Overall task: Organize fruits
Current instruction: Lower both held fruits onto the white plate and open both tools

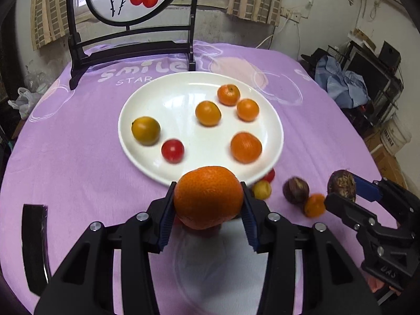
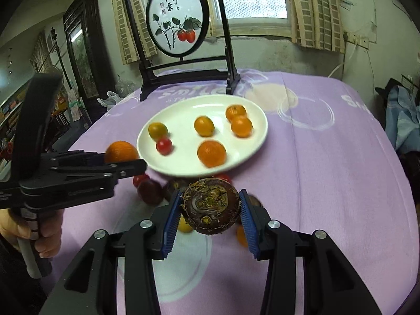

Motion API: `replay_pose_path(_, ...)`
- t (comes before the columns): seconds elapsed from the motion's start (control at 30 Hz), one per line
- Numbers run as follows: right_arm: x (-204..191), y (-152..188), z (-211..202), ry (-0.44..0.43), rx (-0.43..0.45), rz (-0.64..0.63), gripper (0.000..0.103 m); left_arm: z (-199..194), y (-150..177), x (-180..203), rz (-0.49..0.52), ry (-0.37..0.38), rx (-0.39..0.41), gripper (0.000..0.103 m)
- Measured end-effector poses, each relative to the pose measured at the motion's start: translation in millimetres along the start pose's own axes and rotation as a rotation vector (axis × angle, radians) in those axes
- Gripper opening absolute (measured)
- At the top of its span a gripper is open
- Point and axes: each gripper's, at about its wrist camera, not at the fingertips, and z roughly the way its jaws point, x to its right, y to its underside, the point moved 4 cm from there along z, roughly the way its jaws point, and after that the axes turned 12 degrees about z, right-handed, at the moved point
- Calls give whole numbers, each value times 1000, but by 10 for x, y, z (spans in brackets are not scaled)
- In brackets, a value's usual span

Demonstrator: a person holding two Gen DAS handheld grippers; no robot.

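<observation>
My left gripper (image 1: 208, 199) is shut on a large orange (image 1: 208, 197) and holds it above the cloth just before the near rim of the white plate (image 1: 183, 84). It also shows in the right wrist view (image 2: 123, 161) with the orange (image 2: 120, 151). My right gripper (image 2: 210, 207) is shut on a brown water chestnut (image 2: 211, 206), right of the left one; it shows in the left wrist view (image 1: 341, 191). The plate (image 2: 183, 105) holds several small oranges and a red tomato (image 1: 172, 150).
Loose fruit lies on the purple cloth near the plate's front edge: a yellow fruit (image 1: 261, 189), a brown chestnut (image 1: 295, 190), a small orange (image 1: 314, 204), red tomatoes (image 2: 140, 179). A dark framed screen (image 1: 131, 21) stands behind the plate. Clutter lies beyond the table's right edge.
</observation>
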Motion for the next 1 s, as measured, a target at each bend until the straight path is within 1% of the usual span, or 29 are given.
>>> replay_pose_path(0.1, -30, -266, 160, -3, 4, 17, 44, 195, -179, -116, -24, -10, -13, 44)
replay_pose_path(0.2, -44, -455, 322, 12, 18, 38, 44, 368, -341, -229, -48, -45, -16, 44)
replay_pose_path(0.3, -40, -598, 608, 9, -12, 53, 44, 536, -473, -343, -70, -52, -31, 44)
replay_pose_path(0.43, 6, -687, 957, 43, -56, 78, 44, 705, -585, -447, -80, -68, -42, 44)
replay_pose_path(0.57, 42, -736, 1202, 70, -88, 104, 45, 837, -643, -482, -81, -80, -55, 45)
replay_pose_path(0.63, 63, -738, 1303, 64, -116, 127, 45, 860, -662, -468, -70, -89, -54, 45)
replay_pose_path(0.67, 70, -739, 1323, 64, -116, 137, 47, 859, -662, -466, -74, -91, -49, 46)
replay_pose_path(0.7, 74, -738, 1327, 72, -112, 140, 50, 851, -660, -468, -81, -91, -43, 50)
replay_pose_path(0.77, 65, -738, 1262, 82, -76, 124, 50, 783, -653, -476, -92, -112, -18, 64)
replay_pose_path(0.87, 78, -696, 1132, 76, -61, 114, 50, 595, -622, -448, -82, -122, 23, 75)
replay_pose_path(0.9, 93, -672, 1076, 77, -58, 109, 50, 537, -607, -436, -79, -119, 33, 77)
replay_pose_path(0.97, 128, -618, 976, 87, -51, 99, 50, 379, -554, -416, -84, -121, 62, 86)
replay_pose_path(1.0, 172, -573, 891, 94, -43, 101, 50, 308, -518, -410, -92, -122, 76, 88)
